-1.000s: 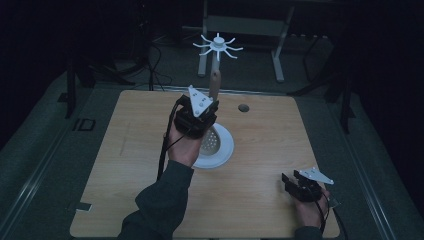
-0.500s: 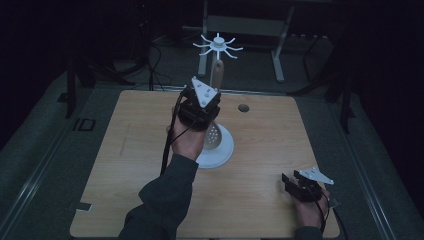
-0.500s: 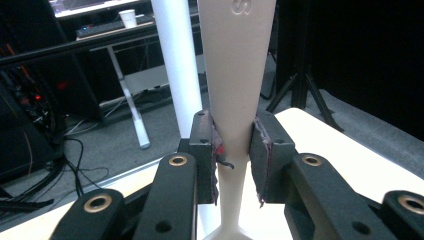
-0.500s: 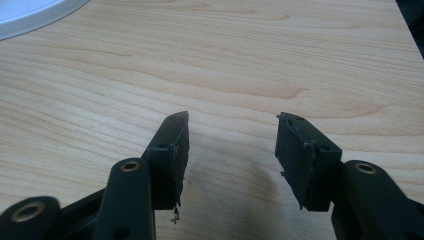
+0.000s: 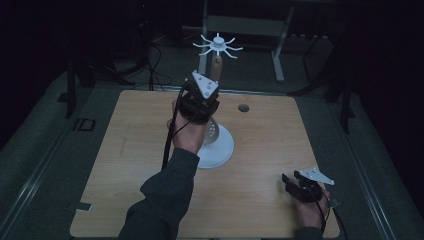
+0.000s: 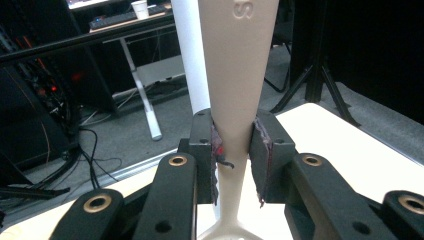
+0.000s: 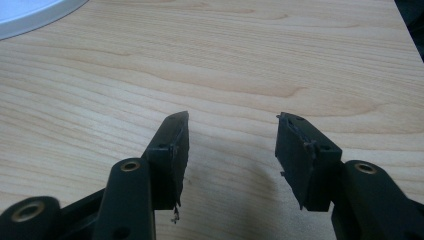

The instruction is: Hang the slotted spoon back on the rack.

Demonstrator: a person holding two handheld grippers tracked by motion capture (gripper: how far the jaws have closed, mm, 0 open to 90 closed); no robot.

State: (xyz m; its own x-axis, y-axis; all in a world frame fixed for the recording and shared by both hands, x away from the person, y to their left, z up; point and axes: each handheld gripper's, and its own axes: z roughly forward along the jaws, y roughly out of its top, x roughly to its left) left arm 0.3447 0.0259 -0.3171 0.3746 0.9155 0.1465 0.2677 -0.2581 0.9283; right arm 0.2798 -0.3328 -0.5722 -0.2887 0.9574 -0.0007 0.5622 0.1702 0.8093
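Left gripper (image 5: 210,87) is raised above the middle of the wooden table (image 5: 130,150), beside the white stand (image 5: 220,150). In the left gripper view its two black jaws are clamped on the narrow neck of a cream-coloured utensil handle (image 6: 240,75), the pads (image 6: 261,150) pressing on both sides. The handle widens upward and stands roughly upright, just in front of the stand's white pole (image 6: 192,60); whether handle and pole touch cannot be told. In the high view the handle's tip (image 5: 215,65) shows just under the stand's spoked top (image 5: 218,46). The stand's round base rests on the table, partly covered by the person's left hand (image 5: 189,135).

Right gripper (image 5: 295,184) sits low at the near right corner of the table, held in the right hand (image 5: 311,210), well apart from the stand. In the right gripper view (image 7: 230,150) its jaws stand wide apart with bare wood between them. A small dark hole (image 5: 243,107) lies in the tabletop beyond the stand
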